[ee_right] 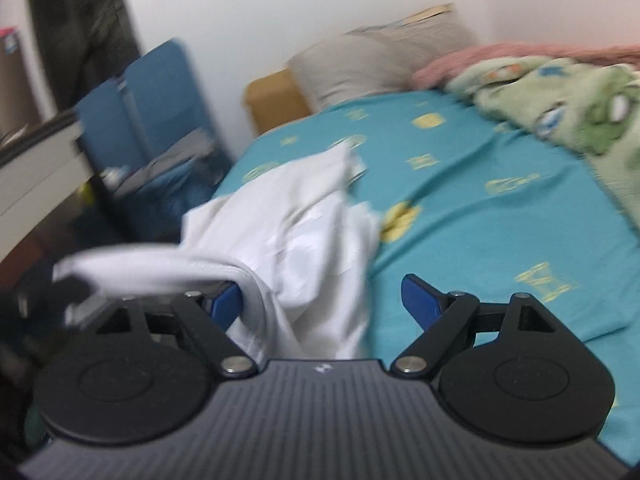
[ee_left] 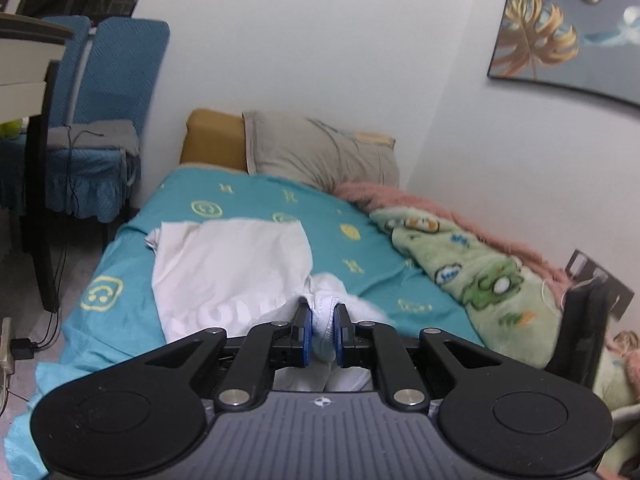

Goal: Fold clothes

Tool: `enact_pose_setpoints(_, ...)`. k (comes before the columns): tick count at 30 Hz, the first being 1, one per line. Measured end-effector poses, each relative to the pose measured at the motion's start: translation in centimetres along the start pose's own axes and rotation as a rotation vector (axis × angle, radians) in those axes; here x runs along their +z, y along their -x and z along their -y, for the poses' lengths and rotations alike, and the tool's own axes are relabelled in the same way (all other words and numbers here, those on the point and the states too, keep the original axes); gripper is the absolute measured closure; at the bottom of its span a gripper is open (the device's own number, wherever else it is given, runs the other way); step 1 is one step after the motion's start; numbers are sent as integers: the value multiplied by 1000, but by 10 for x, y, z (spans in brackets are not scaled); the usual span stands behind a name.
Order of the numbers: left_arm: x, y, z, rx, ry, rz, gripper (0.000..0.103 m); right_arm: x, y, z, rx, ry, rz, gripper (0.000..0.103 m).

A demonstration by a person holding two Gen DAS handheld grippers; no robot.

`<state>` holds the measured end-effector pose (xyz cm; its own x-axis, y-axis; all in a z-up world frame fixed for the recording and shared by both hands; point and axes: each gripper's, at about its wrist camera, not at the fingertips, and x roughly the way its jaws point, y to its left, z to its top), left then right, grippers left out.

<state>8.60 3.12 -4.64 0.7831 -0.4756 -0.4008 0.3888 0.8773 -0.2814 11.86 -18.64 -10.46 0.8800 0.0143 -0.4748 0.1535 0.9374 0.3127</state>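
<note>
White garment (ee_left: 232,264) on bed; left gripper (ee_left: 321,320) clamps hem, right gripper (ee_right: 322,300) spread apart.

Teal-sheeted bed (ee_left: 248,200) — white garment (ee_left: 232,264); grey pillow (ee_left: 320,152); green blanket (ee_left: 480,272)

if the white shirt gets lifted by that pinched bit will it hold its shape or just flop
Probably flop: the white shirt lies in soft wrinkles on the teal sheet and already sags where the left gripper pinches a bunched fold. It looks thin, so likely light. It may drag across the sheet rather than lift cleanly.
</note>
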Motion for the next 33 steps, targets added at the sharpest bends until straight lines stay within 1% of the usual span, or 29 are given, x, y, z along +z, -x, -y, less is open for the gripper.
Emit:
enact_pose_setpoints(1, -1, -2, 3, -8, -13, 4, 92, 5, 4, 4, -23, -7, 24, 18)
enact_pose_setpoints(4, -5, -5, 14, -40, -55, 26, 92, 20, 27, 7, -67, 2, 140, 18)
enact_pose_setpoints(7, -6, 9, 22, -121, -74, 116, 92, 32, 51, 4, -117, 55, 258, 18)
enact_pose_setpoints(8, -5, 14, 24, -150, -74, 147, 92, 35, 57, 3, -132, 74, 284, 18)
enact_pose_setpoints(9, -4, 20, 25, -173, -71, 175, 92, 36, 59, 5, -145, 90, 287, 18)
enact_pose_setpoints(10, -4, 25, 25, -190, -66, 200, 92, 37, 61, 7, -158, 106, 284, 18)
enact_pose_setpoints(12, -5, 32, 27, -202, -64, 227, 92, 33, 57, 11, -176, 129, 223, 18)
enact_pose_setpoints(14, -7, 35, 29, -192, -60, 228, 92, 26, 45, 16, -188, 147, 116, 18)
enact_pose_setpoints(16, -8, 36, 28, -170, -51, 220, 92, 17, 23, 19, -222, 177, -46, 18)
enact_pose_setpoints(18, -7, 34, 28, -149, -41, 200, 92, 6, 9, 24, -266, 183, -139, 18)
enact_pose_setpoints(20, -7, 30, 28, -126, -47, 178, 92, 4, 13, 32, -282, 128, -138, 18)
enact_pose_setpoints(22, -7, 27, 28, -103, -56, 156, 92, 12, 27, 40, -295, 58, -87, 18)
enact_pose_setpoints(24, -7, 23, 26, -102, -46, 136, 92, 19, 48, 45, -262, -2, -6, 18)
enact_pose_setpoints(27, -6, 18, 23, -106, -29, 113, 92, 26, 63, 52, -193, -35, 44, 18)
enact_pose_setpoints(30, -5, 15, 21, -103, -20, 96, 92, 25, 59, 50, -130, -31, -4, 18)
enact_pose_setpoints(33, -5, 15, 19, -102, -13, 88, 92, 16, 43, 35, -90, 50, -86, 18)
